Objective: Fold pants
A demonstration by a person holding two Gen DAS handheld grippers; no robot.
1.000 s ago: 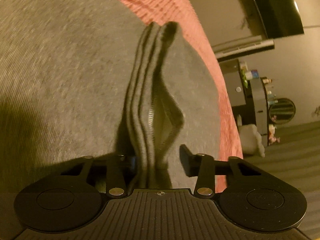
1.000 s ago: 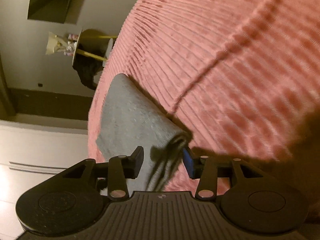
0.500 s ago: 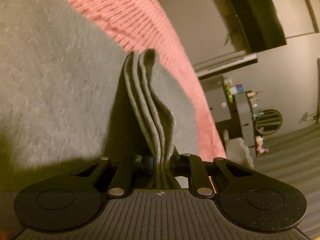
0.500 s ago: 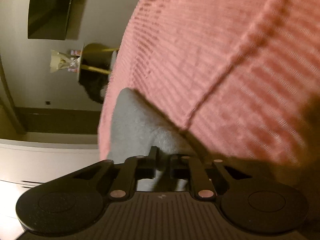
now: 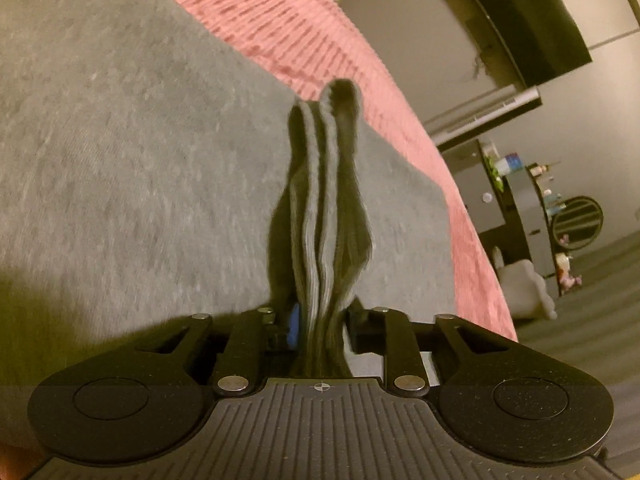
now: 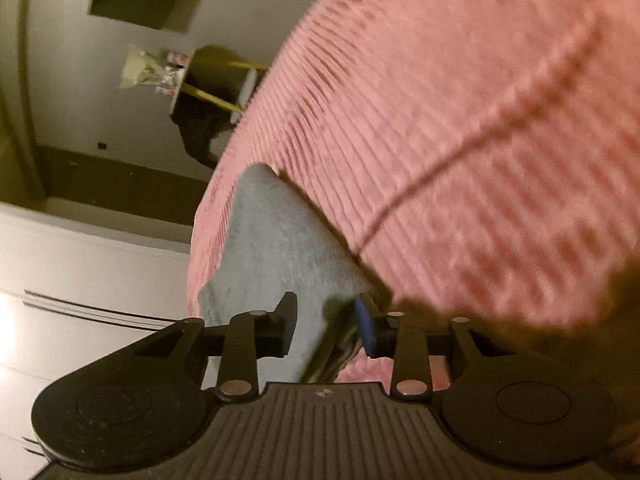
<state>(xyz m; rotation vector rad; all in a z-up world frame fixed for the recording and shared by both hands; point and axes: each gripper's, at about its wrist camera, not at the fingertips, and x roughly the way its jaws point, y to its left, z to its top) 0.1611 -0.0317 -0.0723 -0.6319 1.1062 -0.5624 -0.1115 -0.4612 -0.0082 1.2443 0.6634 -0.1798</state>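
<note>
Grey pants (image 5: 140,168) lie spread on a pink ribbed bed cover (image 5: 280,12). My left gripper (image 5: 320,326) has its jaws a little apart around a stack of several folded fabric edges (image 5: 324,208) that stands up between them; the fabric fills the gap. In the right wrist view another end of the grey pants (image 6: 272,248) lies near the bed's edge. My right gripper (image 6: 326,330) has its jaws partly apart, with the fabric's folded edges against the right, blue-padded finger (image 6: 364,328) and a gap at the left finger.
The pink cover (image 6: 460,120) fills most of the right wrist view. Beyond the bed's edge are a dark shelf unit (image 5: 532,208) with small items, a white stuffed object (image 5: 524,288) on the floor, and a small side table (image 6: 208,84).
Both grippers closed on the fabric half a second ago and now stand wider. The left jaws have eased slightly; the right jaws have opened more and the pants end shows more fully.
</note>
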